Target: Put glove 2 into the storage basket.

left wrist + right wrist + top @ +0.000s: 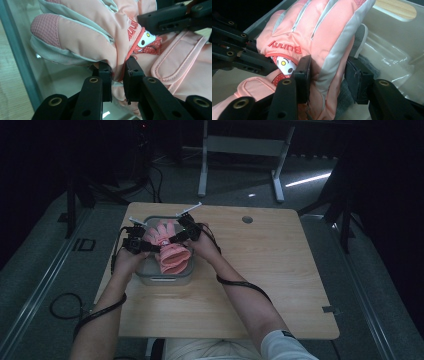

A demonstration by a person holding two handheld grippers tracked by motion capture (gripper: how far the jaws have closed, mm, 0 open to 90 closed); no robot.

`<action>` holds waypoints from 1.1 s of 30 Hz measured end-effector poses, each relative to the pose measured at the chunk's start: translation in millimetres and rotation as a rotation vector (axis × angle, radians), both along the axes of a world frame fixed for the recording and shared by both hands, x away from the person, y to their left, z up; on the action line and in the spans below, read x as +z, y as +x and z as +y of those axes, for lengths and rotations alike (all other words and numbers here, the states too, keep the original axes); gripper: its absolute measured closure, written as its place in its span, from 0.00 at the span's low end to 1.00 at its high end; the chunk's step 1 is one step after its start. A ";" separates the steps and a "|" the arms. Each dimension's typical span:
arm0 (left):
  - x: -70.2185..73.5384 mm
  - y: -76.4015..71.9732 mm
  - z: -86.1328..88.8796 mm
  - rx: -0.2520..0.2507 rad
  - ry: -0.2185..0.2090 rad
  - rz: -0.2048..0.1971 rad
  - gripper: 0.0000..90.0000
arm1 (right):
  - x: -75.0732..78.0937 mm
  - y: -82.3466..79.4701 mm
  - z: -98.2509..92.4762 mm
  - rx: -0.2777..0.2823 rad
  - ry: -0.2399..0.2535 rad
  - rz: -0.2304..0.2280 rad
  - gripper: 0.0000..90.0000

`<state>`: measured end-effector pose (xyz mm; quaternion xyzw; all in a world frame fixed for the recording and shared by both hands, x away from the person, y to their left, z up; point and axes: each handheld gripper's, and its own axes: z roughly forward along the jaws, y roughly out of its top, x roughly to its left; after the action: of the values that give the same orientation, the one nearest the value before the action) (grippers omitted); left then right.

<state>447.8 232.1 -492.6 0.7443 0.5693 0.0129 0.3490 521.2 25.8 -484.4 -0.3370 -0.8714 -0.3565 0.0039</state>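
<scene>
A pink and grey padded glove (167, 247) with a cartoon patch hangs over a clear plastic bin (165, 279) on the left part of the wooden table. My left gripper (117, 75) is shut on a fold of the glove (87, 32) near its wrist band, just above the bin's floor. My right gripper (327, 75) straddles the opposite edge of the glove (317, 30): one pad lies against the pink back, while the other stands slightly off the grey side. In the high view the left gripper (150, 246) and right gripper (172, 239) meet over the bin.
The bin's wall (20, 57) runs close on the left gripper's side, and its rim (387, 15) lies beyond the glove. The wooden table (270, 270) stretches to the right, with a round cable hole (247, 219). Cables trail along both forearms.
</scene>
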 end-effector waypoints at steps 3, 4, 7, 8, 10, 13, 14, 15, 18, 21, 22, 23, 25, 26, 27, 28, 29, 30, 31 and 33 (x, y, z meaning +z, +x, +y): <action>-0.8 1.6 0.6 -0.006 0.011 0.019 0.85 | -0.9 1.5 2.9 -0.010 -0.003 0.005 0.62; -0.6 2.0 0.4 -0.004 0.014 0.021 0.84 | -1.1 1.9 3.8 -0.012 -0.008 0.006 0.61; 1.6 0.9 -5.0 -0.010 0.066 -0.016 0.77 | -1.0 2.8 6.0 -0.020 -0.024 -0.003 0.59; 2.2 0.7 -6.5 -0.017 0.086 -0.026 0.76 | -0.9 3.1 6.3 -0.023 -0.025 -0.001 0.59; 3.0 0.7 -6.8 -0.017 0.105 -0.028 0.73 | -0.9 3.0 7.9 -0.023 -0.035 0.000 0.59; 3.8 0.7 -9.0 -0.004 0.138 -0.036 0.70 | -1.5 4.7 10.3 -0.029 -0.045 -0.005 0.56; 4.1 0.8 -10.2 -0.003 0.158 -0.042 0.69 | -1.7 5.3 11.2 -0.034 -0.048 -0.006 0.55; 4.1 1.1 -10.8 0.000 0.163 -0.039 0.68 | -1.7 5.4 12.7 -0.037 -0.060 -0.012 0.53; 3.9 1.3 -11.7 0.007 0.170 -0.039 0.68 | -1.7 6.6 15.9 -0.047 -0.084 -0.016 0.51; 4.7 1.0 -11.3 0.014 0.167 -0.039 0.68 | -1.3 6.4 15.2 -0.066 -0.074 -0.003 0.52; 5.9 0.5 -10.8 0.019 0.166 -0.043 0.68 | -0.9 6.0 14.3 -0.066 -0.056 0.005 0.55; 7.2 -0.1 -9.8 0.023 0.160 -0.047 0.67 | -0.1 5.7 12.8 -0.060 -0.032 0.011 0.56; 10.2 -1.4 -7.7 0.031 0.145 -0.054 0.65 | 2.8 5.3 9.6 -0.057 -0.003 0.012 0.56; 12.0 -2.1 -7.2 0.034 0.149 -0.059 0.63 | 4.8 5.2 8.1 -0.057 0.013 0.015 0.57; 14.0 -2.7 -6.7 0.034 0.153 -0.064 0.62 | 7.3 4.7 7.0 -0.055 0.025 0.016 0.57; 16.1 -3.6 -6.7 0.038 0.154 -0.072 0.62 | 9.8 4.0 6.3 -0.050 0.029 0.008 0.57; 18.2 -4.5 -6.8 0.040 0.160 -0.079 0.62 | 12.1 3.5 5.7 -0.043 0.038 0.006 0.56; 20.5 -5.5 -6.7 0.042 0.171 -0.089 0.61 | 15.1 2.0 5.3 -0.041 0.041 0.008 0.56; 22.4 -6.9 -6.9 0.049 0.171 -0.102 0.61 | 17.6 1.1 4.6 -0.029 0.044 -0.005 0.55; 26.9 -11.3 -7.0 0.063 0.159 -0.135 0.58 | 23.2 -1.5 2.2 -0.020 0.053 -0.015 0.55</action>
<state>436.5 225.1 -465.7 0.7486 0.5650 0.1192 0.3258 519.7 28.0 -461.2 -0.3429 -0.8582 -0.3821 0.0026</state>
